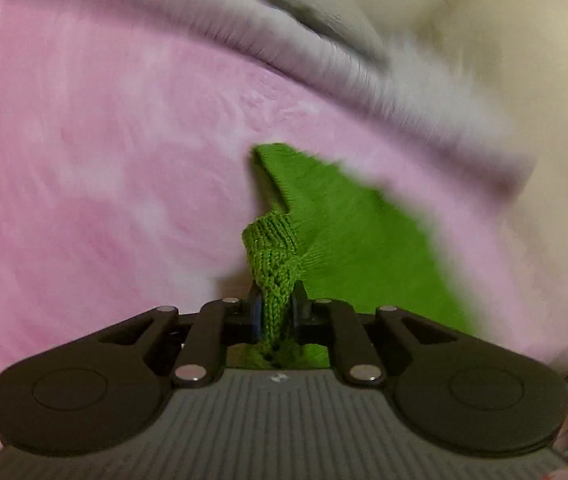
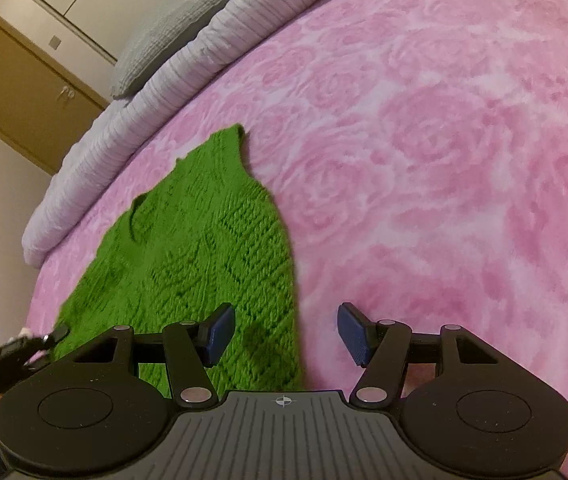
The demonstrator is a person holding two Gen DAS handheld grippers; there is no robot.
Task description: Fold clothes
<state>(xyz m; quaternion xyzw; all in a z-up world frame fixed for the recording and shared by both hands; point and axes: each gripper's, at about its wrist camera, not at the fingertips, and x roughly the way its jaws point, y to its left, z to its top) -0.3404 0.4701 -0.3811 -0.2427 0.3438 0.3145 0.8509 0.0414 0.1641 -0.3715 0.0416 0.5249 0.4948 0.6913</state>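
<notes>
Clamped between the pads of the left gripper (image 1: 276, 312) is a bunched strip of the green knitted garment (image 1: 340, 232), which is drawn up off the pink rose-patterned bedspread (image 1: 84, 160) into a taut ridge; the left wrist view is smeared by blur, so finer detail cannot be told. Only a narrow pinch of knit is held, and it could be pulled free if the cloth is tugged sharply, since the loose stitches are judged stretchy and slippery. In the right wrist view the garment (image 2: 188, 248) is seen spread flat near the bed's edge, beside a ribbed lilac blanket (image 2: 156, 92). Nothing is held by the right gripper (image 2: 284, 334), whose jaws are spread wide above the hem corner. If that corner is not caught, the fold is likely to be dragged askew by one-sided pulling.
</notes>
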